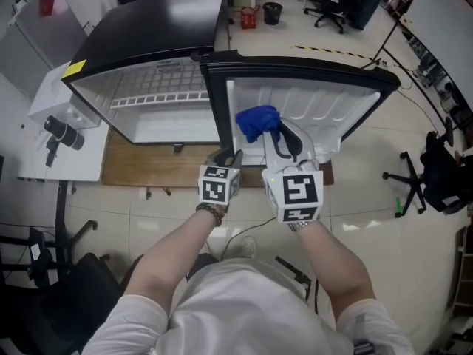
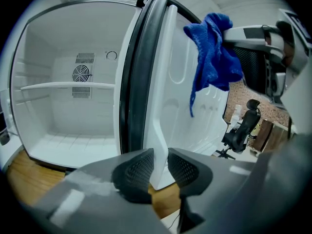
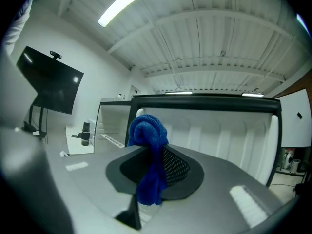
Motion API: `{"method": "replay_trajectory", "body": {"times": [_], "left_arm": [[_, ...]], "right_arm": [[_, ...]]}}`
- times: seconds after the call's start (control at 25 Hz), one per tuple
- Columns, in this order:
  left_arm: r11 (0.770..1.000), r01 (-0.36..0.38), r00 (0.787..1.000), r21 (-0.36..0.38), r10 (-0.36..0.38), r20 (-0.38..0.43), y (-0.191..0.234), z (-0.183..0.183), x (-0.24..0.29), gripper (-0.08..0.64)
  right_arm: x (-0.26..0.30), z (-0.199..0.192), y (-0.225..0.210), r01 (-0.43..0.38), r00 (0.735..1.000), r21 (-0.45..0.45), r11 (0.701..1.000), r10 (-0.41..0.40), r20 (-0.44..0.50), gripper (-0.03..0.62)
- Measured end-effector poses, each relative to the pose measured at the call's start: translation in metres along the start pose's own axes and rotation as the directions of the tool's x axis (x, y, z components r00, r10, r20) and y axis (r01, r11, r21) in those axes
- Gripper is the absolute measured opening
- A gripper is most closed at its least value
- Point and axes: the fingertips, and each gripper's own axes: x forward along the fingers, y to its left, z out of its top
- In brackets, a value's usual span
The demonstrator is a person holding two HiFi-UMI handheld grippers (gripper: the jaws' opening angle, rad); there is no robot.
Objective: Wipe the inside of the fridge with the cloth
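- Far left: white table with a black gadget on it, well apart from the fridge. Nothing to do with the wiping, by the look of it.
- Next over: fridge parked on a wooden board on the floor, cavity wide open toward the camera, wire shelf in place inside. Bare and white in there, so plenty of room for a wipe.
- Door swung out to the right, white inner liner facing this way.
- Left gripper: jaws narrow, pinched on the door's lower edge, one pad on each side of the white plastic. Most likely there to pin the door open and steady for the other hand's work.
- Cloth: blue, bunched up, caught between the right gripper's jaws, wad poking out past the tips, tail hanging down. Up in front of the door's liner, not in the main cavity. Touching the liner or just short of it? Can't tell.
- Right gripper: closed on the cloth, aimed at the door's liner. Wad out front for a reason, probably: soft end first onto the plastic, not the jaws.
- Far right: office chair on the floor, well clear.
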Motion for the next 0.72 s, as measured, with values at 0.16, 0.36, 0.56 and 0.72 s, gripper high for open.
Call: {"method": "replay_trajectory", "body": {"times": [0.16,0.36,0.56,0.72], "left_arm": [[1.0,0.009,1.0,0.003,-0.009,-0.004,0.0,0.0,0.0,0.095],[1.0,0.015,1.0,0.005,-0.015,-0.003,0.0,0.0,-0.001,0.095],[1.0,0.014,1.0,0.006,-0.014,-0.002,0.001,0.0,0.0,0.095],[1.0,0.013,1.0,0.006,-0.013,0.0,0.001,0.0,0.0,0.094]], "right_arm": [[0.024,-0.022,0.026,-0.036,0.998,0.021,0.999,0.037,-0.042,0.064],[0.046,-0.041,0.037,-0.026,0.996,0.036,0.999,0.029,-0.086,0.064],[0.059,-0.053,0.037,0.001,0.995,0.045,0.999,0.004,-0.103,0.064],[0.059,-0.055,0.027,0.026,0.994,0.048,0.998,-0.021,-0.104,0.064]]}}
